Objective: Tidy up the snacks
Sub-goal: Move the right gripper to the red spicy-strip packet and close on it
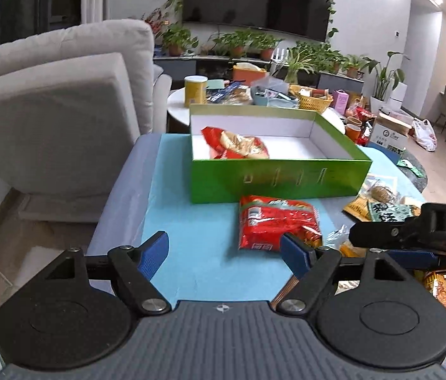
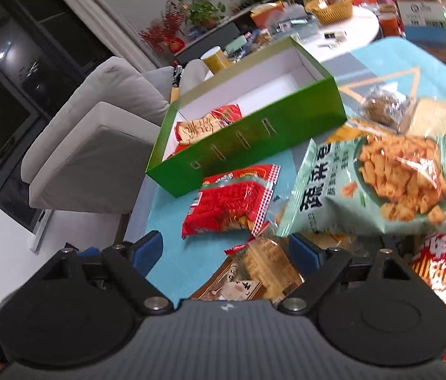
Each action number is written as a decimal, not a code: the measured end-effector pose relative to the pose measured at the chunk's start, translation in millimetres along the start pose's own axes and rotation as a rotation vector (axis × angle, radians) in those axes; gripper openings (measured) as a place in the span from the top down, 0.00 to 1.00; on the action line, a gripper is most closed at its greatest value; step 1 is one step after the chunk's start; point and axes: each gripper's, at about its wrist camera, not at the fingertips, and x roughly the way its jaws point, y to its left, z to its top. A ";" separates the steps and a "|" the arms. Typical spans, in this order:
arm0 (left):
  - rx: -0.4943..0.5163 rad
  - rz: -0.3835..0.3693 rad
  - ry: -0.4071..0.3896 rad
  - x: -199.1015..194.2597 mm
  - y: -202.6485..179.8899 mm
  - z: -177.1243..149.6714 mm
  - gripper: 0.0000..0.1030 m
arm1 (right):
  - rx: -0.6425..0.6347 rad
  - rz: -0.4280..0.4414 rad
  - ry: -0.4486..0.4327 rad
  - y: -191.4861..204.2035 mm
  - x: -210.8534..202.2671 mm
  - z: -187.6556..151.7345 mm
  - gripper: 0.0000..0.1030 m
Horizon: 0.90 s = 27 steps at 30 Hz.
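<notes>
Both claws are spread wide and nothing is pinched: the left gripper (image 1: 227, 251) is held low over the blue cloth (image 1: 191, 221), the right gripper (image 2: 226, 250) over loose packets. A red snack bag (image 1: 278, 223) lies mid-frame just before the green box (image 1: 279, 180), probably awaiting transfer; one packet (image 1: 238, 145) is already inside. A grey sofa (image 1: 48, 110) is seen at left, plants at the top.

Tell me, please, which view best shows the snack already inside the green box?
The left wrist view: the red packet lies fully visible inside the green box. In the right wrist view, the box's near wall hides part of it.
</notes>
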 end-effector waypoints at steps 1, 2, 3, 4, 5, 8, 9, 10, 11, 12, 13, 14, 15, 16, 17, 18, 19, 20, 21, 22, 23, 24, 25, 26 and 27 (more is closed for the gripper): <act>-0.007 0.001 0.005 2.1 1.2 0.1 0.27 | 0.003 0.003 0.003 -0.2 1.1 -0.9 0.13; -0.012 -0.002 0.010 4.2 2.0 0.4 0.27 | 0.005 0.005 0.007 0.1 2.9 -0.5 0.13; -0.013 -0.006 0.012 4.7 1.9 -2.0 0.27 | 0.009 0.008 0.012 0.6 5.1 0.2 0.13; -0.013 -0.011 0.015 6.5 1.8 -3.0 0.27 | 0.015 0.012 0.018 0.9 7.2 1.2 0.13; -0.012 -0.016 0.020 9.4 1.2 -2.8 0.27 | 0.021 0.019 0.022 0.6 8.3 0.1 0.13; -0.002 -0.027 0.040 19.4 -1.9 -4.6 0.27 | 0.035 0.037 0.038 5.6 18.8 3.6 0.17; -0.001 -0.030 0.052 23.4 -3.0 -5.4 0.27 | 0.036 0.038 0.045 8.8 24.6 5.2 0.19; -0.001 -0.034 0.064 26.2 -3.4 -6.3 0.27 | 0.032 0.036 0.054 11.6 30.3 6.6 0.20; 0.002 -0.043 0.077 29.8 -4.3 -7.1 0.27 | 0.029 0.029 0.060 13.5 34.5 7.4 0.21; 0.005 -0.053 0.083 32.2 -4.8 -7.8 0.27 | 0.028 0.014 0.060 14.8 38.1 8.4 0.22; 0.008 -0.062 0.085 34.4 -5.0 -8.2 0.27 | 0.023 -0.008 0.056 15.6 40.6 9.8 0.22; 0.010 -0.070 0.088 36.8 -5.4 -8.5 0.27 | 0.013 -0.032 0.048 16.5 43.4 11.8 0.22; 0.012 -0.077 0.091 39.7 -6.0 -8.3 0.27 | 0.007 -0.044 0.045 16.1 45.6 13.4 0.22; 0.014 -0.083 0.096 42.5 -6.8 -7.8 0.27 | 0.005 -0.057 0.049 15.4 48.4 15.3 0.22; 0.016 -0.090 0.099 45.4 -7.8 -6.7 0.27 | -0.003 -0.072 0.057 15.2 51.4 17.3 0.22; 0.018 -0.099 0.102 48.4 -9.0 -5.6 0.27 | -0.014 -0.084 0.060 15.0 53.6 18.6 0.22; 0.020 -0.108 0.109 52.1 -10.4 -4.5 0.27 | -0.021 -0.095 0.062 14.9 55.6 20.0 0.22; 0.022 -0.113 0.116 54.6 -11.4 -4.8 0.27 | -0.022 -0.104 0.067 14.2 57.7 21.5 0.22; 0.024 -0.118 0.122 57.9 -13.3 -3.9 0.27 | -0.020 -0.110 0.074 13.1 59.7 22.9 0.22; 0.027 -0.123 0.124 60.2 -15.4 -2.5 0.27 | -0.016 -0.109 0.080 11.6 61.8 24.3 0.22; 0.032 -0.129 0.125 62.4 -17.0 -1.7 0.27 | -0.013 -0.107 0.086 9.4 63.5 25.4 0.22; 0.038 -0.135 0.127 64.6 -18.9 -0.9 0.27 | -0.011 -0.106 0.090 8.6 65.7 26.3 0.22; 0.045 -0.139 0.129 66.7 -20.5 -0.1 0.27 | -0.009 -0.106 0.095 8.6 68.0 27.4 0.22; 0.051 -0.141 0.131 68.5 -21.4 0.8 0.27 | -0.004 -0.104 0.101 6.7 70.1 27.7 0.22; 0.056 -0.140 0.133 70.0 -22.4 1.5 0.27 | -0.003 -0.104 0.103 8.2 72.3 28.9 0.22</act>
